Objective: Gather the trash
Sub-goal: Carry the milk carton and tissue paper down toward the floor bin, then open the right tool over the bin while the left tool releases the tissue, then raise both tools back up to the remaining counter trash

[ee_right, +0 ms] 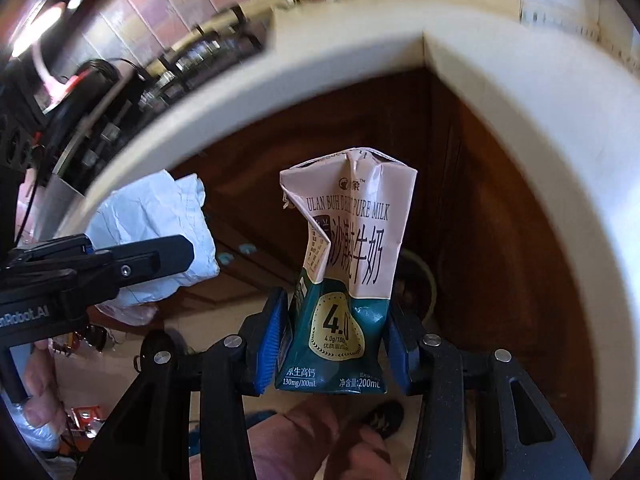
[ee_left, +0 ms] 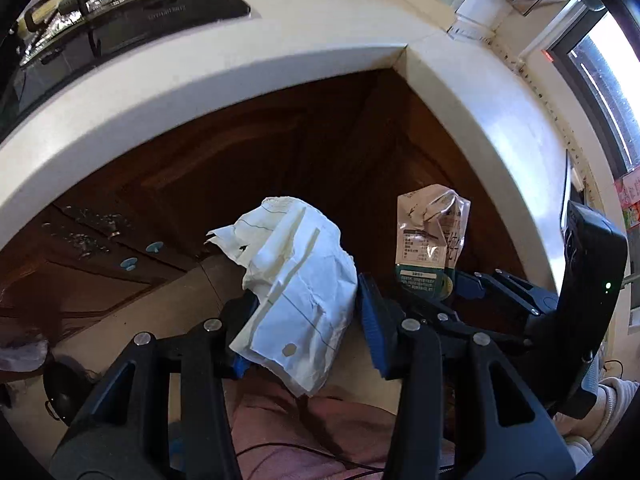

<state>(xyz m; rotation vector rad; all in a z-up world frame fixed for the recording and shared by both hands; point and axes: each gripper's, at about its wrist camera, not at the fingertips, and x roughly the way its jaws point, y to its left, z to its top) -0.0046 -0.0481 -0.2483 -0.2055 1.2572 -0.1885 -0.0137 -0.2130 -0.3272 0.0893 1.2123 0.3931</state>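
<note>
In the left wrist view my left gripper (ee_left: 304,310) is shut on a crumpled white paper (ee_left: 300,276), which bulges up and over the left blue pad. The right wrist view has my right gripper (ee_right: 336,320) shut on the base of a crushed pink-and-green milk carton (ee_right: 344,264) that stands upright between the blue pads. Each view also catches the other load: the milk carton (ee_left: 432,236) to the right, the white paper (ee_right: 156,224) and left gripper (ee_right: 160,256) to the left. Both grippers point steeply down, side by side in front of the counter's inner corner.
A cream L-shaped countertop (ee_left: 248,76) wraps around dark wooden cabinet doors (ee_left: 248,168). A black stove (ee_left: 120,12) sits at the far left. A round pale-rimmed container (ee_right: 431,280) stands on the floor behind the carton. Pink trousers (ee_left: 304,424) and a dark shoe (ee_right: 384,416) lie below.
</note>
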